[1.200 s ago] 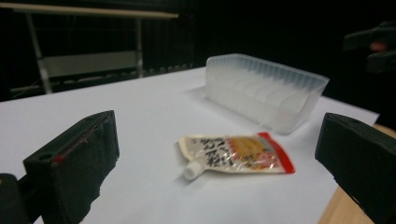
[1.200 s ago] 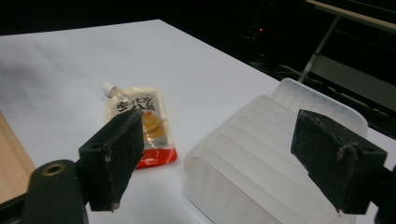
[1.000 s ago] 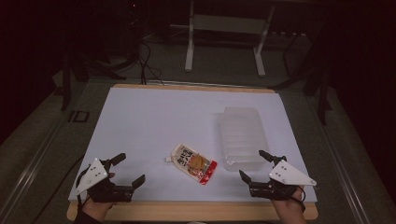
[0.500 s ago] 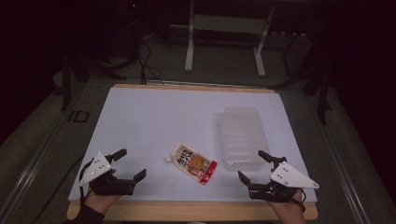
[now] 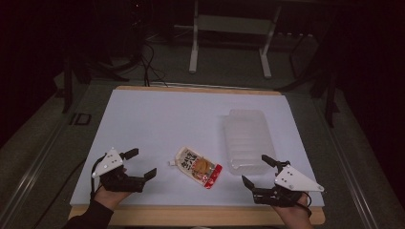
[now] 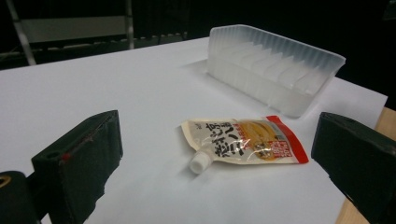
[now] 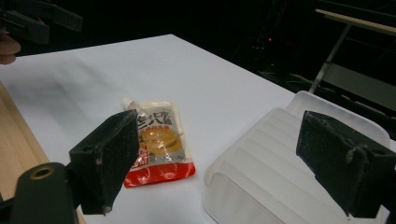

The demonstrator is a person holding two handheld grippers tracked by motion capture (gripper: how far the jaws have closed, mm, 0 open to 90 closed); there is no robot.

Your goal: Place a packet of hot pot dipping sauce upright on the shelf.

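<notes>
A flat food pouch [image 5: 197, 167] with a white spout, cream body and red bottom band lies on the white table sheet [image 5: 181, 119] near the front. It also appears in the left gripper view, pouch [image 6: 245, 143], and the right gripper view, pouch [image 7: 156, 140]. A clear ribbed plastic tray [image 5: 246, 138] sits to its right, tray [image 6: 273, 65], tray [image 7: 280, 177]. My left gripper [image 5: 140, 163] is open, left of the pouch with a gap between. My right gripper [image 5: 257, 170] is open at the tray's near end, right of the pouch. Nothing is held.
The wooden table edge [image 5: 191, 217] runs along the front. A metal stand frame [image 5: 229, 28] and cables lie on the dark floor beyond the table. The other gripper [image 7: 32, 21] shows far left in the right gripper view.
My left gripper has moved to the right toward the pouch. The right gripper has barely shifted. Pouch and tray lie where they were.
</notes>
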